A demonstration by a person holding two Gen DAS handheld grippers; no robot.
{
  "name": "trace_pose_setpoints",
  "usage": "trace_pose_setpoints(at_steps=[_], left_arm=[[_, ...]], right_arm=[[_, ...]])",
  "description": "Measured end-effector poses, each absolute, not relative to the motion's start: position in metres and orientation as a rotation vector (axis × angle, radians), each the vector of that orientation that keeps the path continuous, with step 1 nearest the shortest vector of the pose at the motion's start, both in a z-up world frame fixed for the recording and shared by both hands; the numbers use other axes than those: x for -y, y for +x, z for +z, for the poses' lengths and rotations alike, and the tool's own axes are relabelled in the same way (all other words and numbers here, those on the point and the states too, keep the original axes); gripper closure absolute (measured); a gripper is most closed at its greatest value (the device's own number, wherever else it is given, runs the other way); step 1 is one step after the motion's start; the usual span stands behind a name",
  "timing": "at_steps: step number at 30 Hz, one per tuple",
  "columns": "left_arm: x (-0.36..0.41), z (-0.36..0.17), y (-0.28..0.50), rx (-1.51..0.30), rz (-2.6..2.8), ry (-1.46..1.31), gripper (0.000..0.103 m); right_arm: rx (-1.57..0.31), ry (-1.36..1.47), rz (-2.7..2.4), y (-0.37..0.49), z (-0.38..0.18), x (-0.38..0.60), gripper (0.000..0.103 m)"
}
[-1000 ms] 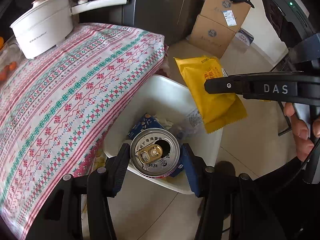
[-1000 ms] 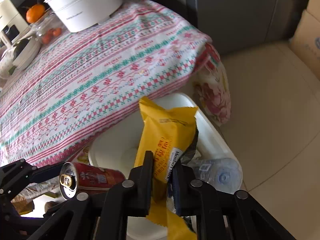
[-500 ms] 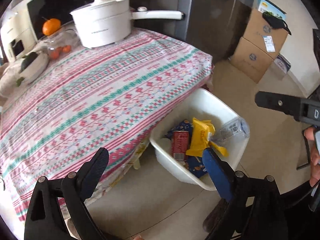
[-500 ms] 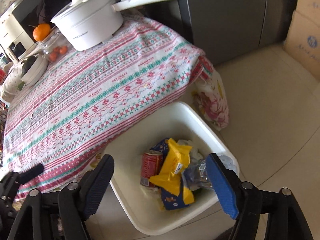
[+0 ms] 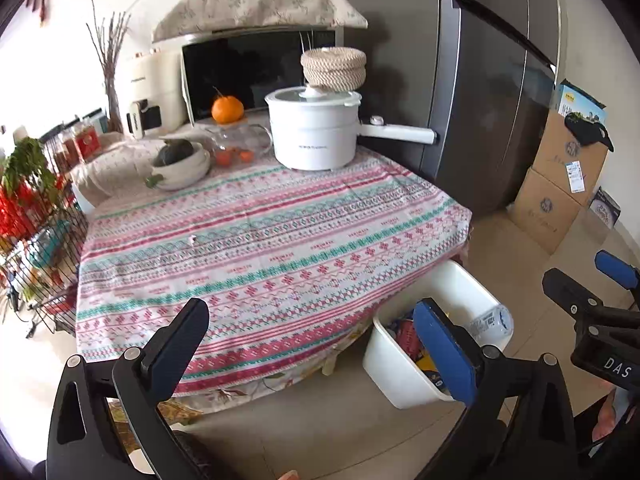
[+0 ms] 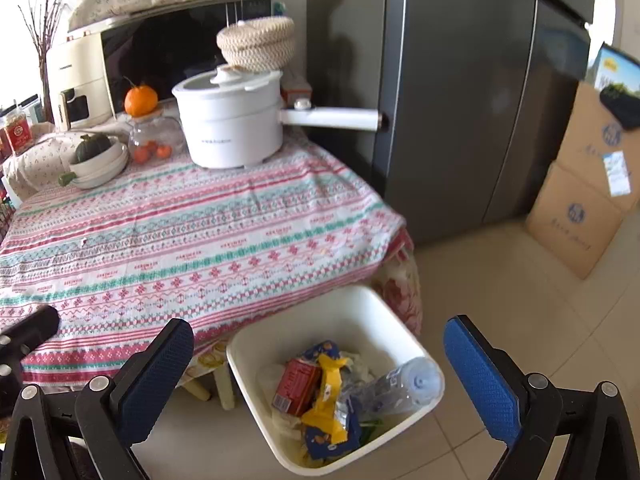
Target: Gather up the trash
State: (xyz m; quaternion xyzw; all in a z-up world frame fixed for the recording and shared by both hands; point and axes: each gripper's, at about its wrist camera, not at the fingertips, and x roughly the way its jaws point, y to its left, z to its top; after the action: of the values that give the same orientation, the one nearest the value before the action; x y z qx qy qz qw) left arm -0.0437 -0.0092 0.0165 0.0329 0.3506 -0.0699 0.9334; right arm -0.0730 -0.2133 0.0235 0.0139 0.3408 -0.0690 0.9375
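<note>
Over on the left we've got the table with its striped cloth, carrying a bowl with a green squash in it, a glass jar topped by an orange, and a white pot.

Our left claw is spread wide and holds nothing, hanging above the table's near edge. Our right claw is released too, both blue pads wide apart, right above the bin.

The bin sits on the floor just beside the table corner. Inside it we see a red can, a yellow wrapper, a blue wrapper and a clear bottle leaning on the rim.

Further right stand the fridge and 2 stacked boxes.
</note>
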Motion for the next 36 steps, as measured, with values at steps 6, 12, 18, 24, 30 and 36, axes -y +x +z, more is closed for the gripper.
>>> trace_pose_setpoints(at_steps=[6, 12, 18, 24, 30, 36], left_arm=[[-0.008, 0.032, -0.058, -0.653, -0.114, 0.043, 0.000], [-0.017, 0.034, -0.062, -0.645, -0.105, 0.010, 0.000], [-0.023, 0.029, -0.060, -0.666, -0.106, -0.001, 0.000], [-0.023, 0.028, -0.061, -0.664, -0.106, -0.010, 0.000], [-0.022, 0.030, -0.063, -0.654, -0.118, -0.015, 0.000], [-0.021, 0.030, -0.063, -0.655, -0.121, -0.015, 0.000]], right_arm=[[-0.608, -0.033, -0.166, -0.086, 0.040, 0.194, 0.000], [-0.591, -0.064, -0.148, -0.083, 0.044, 0.181, 0.000], [-0.589, -0.066, -0.153, -0.079, 0.043, 0.177, 0.000], [-0.584, -0.050, -0.164, -0.080, 0.042, 0.181, 0.000], [-0.575, -0.043, -0.164, -0.082, 0.043, 0.183, 0.000], [-0.567, -0.048, -0.161, -0.083, 0.045, 0.183, 0.000]])
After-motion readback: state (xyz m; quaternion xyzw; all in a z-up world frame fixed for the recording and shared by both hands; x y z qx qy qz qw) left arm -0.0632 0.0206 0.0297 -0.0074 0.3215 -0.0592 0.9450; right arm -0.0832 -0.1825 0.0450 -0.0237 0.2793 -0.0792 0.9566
